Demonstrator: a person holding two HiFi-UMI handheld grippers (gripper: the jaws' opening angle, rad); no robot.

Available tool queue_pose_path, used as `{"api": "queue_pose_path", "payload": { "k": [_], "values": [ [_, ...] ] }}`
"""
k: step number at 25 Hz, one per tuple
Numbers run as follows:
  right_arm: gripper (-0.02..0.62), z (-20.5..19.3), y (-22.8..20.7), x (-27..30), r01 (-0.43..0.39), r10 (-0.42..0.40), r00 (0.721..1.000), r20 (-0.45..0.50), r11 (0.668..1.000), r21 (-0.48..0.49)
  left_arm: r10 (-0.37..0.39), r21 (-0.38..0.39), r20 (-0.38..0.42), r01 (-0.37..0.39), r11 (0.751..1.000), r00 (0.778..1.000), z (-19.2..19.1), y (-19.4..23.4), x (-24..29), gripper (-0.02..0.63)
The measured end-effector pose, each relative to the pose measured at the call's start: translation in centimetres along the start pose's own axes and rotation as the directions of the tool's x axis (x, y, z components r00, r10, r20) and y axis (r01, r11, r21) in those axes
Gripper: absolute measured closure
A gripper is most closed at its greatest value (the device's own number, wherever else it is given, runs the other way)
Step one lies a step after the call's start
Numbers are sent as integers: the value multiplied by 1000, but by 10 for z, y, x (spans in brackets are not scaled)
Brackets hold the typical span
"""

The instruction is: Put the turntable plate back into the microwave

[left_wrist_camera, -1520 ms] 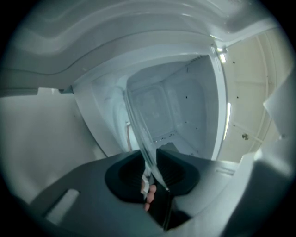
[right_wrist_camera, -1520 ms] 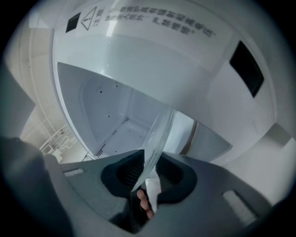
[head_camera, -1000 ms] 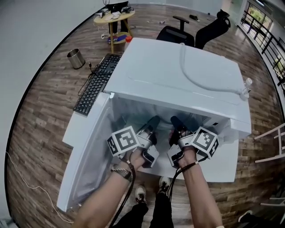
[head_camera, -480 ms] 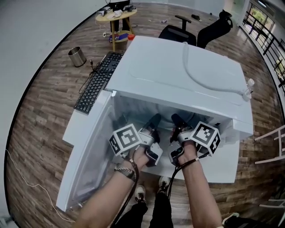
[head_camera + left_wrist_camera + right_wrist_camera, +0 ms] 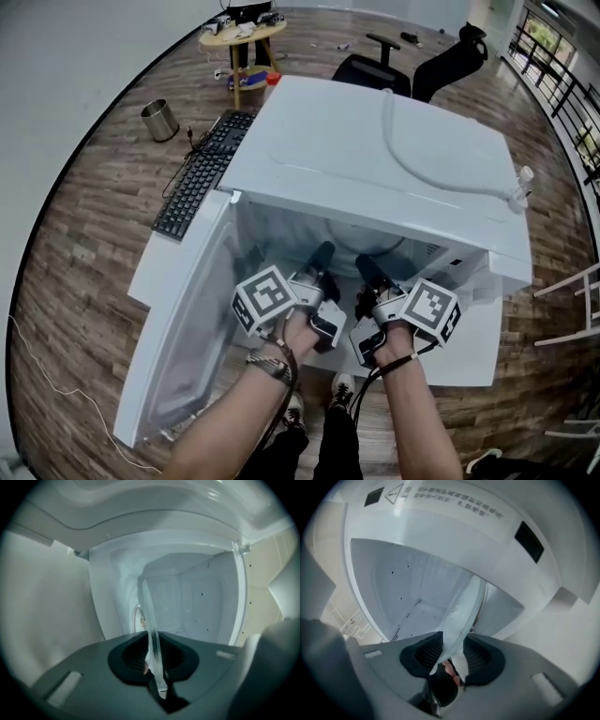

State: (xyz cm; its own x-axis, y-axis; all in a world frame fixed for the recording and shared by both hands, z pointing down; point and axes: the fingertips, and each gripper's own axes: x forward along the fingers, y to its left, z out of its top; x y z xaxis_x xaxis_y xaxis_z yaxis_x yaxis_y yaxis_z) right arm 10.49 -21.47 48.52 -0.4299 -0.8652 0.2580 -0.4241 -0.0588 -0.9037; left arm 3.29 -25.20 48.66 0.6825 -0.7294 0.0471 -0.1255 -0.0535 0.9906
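Note:
The clear glass turntable plate (image 5: 364, 246) is inside the open white microwave (image 5: 375, 159), low in the cavity. In the left gripper view the plate (image 5: 149, 616) shows edge-on, and my left gripper (image 5: 153, 654) has just been closing and now pinches its rim. In the head view that left gripper (image 5: 322, 255) reaches into the cavity beside my right gripper (image 5: 367, 266). The right gripper (image 5: 451, 654) has just been opening. The plate's rim (image 5: 465, 606) still lies between its pads, with a gap on one side.
The microwave door (image 5: 183, 319) hangs open to the left. A pale hose (image 5: 422, 169) lies on the microwave's top. A keyboard (image 5: 197, 183) and a metal bin (image 5: 159, 122) are on the wooden floor at left. A black office chair (image 5: 375, 70) and a round table (image 5: 239, 37) stand behind.
My right gripper has drawn back slightly toward me. The left gripper has rolled a little but stayed in place.

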Motion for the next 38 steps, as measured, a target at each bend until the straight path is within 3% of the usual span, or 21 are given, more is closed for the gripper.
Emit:
{"api": "queue_pose_path", "payload": {
  "k": [8,12,20,25,35,38],
  "values": [
    [495,-6,-5,-1,4,-4,1000,0,1000,-21,20,15,50,-21,1000,999,15,3,-3,576],
    [495,-7,-5,-1,26,-26,999,24,1000,-4,44,21,27,-45,999,999,15,4,-2,578],
    [515,-4,-6,-1,-23,18,998,62,997,80,10,47,16,-10,999,1000,14,0,-3,575],
    [520,4,1,-6,-42,33,994,101,996,78,19,91,-34,-15,996,999,9,-1,-3,523],
    [532,7,-6,-9,-73,52,987,149,988,139,20,155,-92,-5,988,996,-1,-1,-6,520],
    [537,6,-10,-12,-61,38,987,154,987,150,27,155,-95,-12,988,995,-5,1,-10,488]
  ]
}}
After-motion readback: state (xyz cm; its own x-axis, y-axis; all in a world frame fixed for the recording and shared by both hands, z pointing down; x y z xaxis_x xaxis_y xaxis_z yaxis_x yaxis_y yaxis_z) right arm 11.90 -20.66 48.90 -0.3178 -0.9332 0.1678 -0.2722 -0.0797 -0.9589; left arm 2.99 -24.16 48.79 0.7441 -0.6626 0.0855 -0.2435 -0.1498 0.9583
